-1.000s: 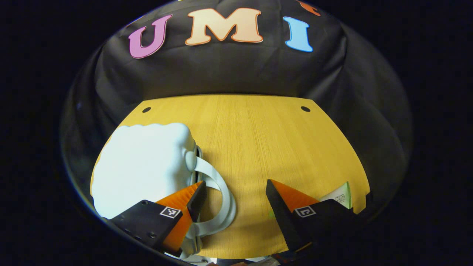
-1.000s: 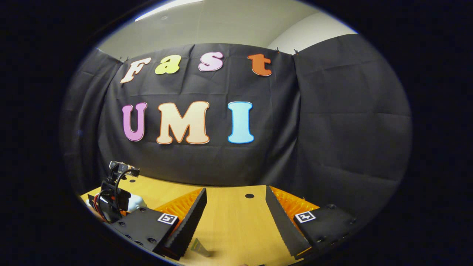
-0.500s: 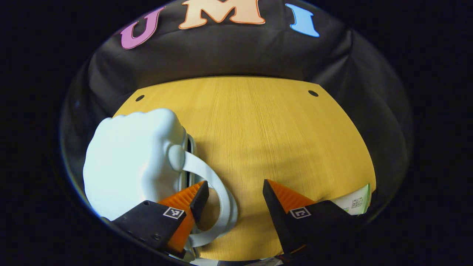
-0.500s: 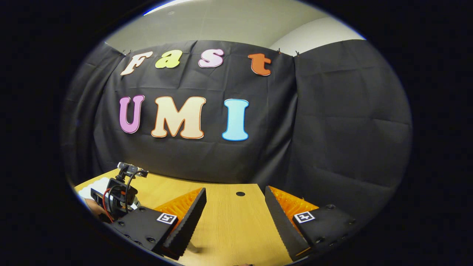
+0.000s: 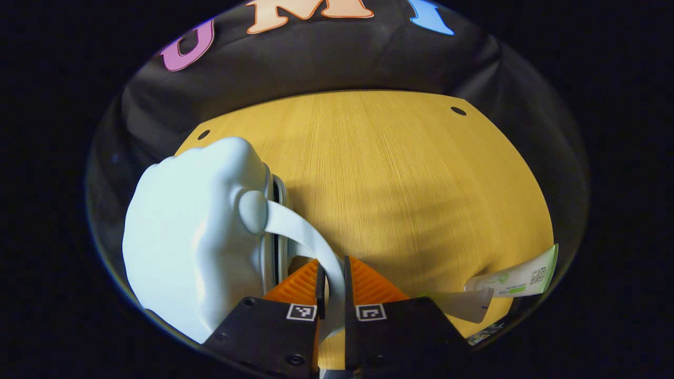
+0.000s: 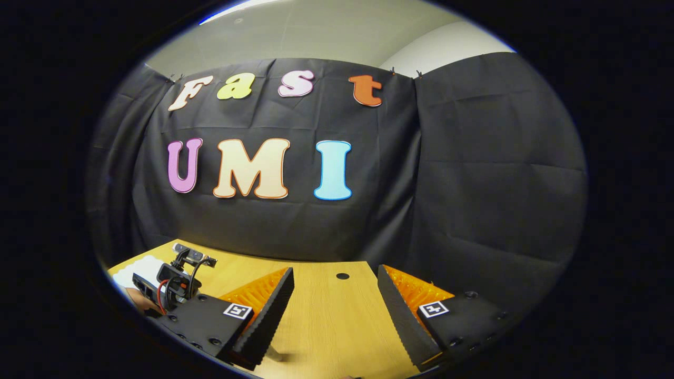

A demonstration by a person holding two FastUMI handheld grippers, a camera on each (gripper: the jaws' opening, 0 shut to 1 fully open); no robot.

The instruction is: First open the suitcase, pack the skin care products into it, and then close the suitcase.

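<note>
Left gripper (image 5: 331,273) pinched tight — right gripper (image 6: 335,295) wide apart.

The right gripper (image 6: 335,308) hangs low over the wooden tabletop (image 6: 326,321), its fingers (image 6: 268,310) spread wide with nothing between them. Far off to its left, the other gripper (image 6: 171,279) sits beside something pale, a hand behind it.

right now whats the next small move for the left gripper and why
Probably pull up and back on the handle to swing the lid open: the left gripper is shut on it, the suitcase looks closed, and the tubes lie unpacked on the table.
</note>
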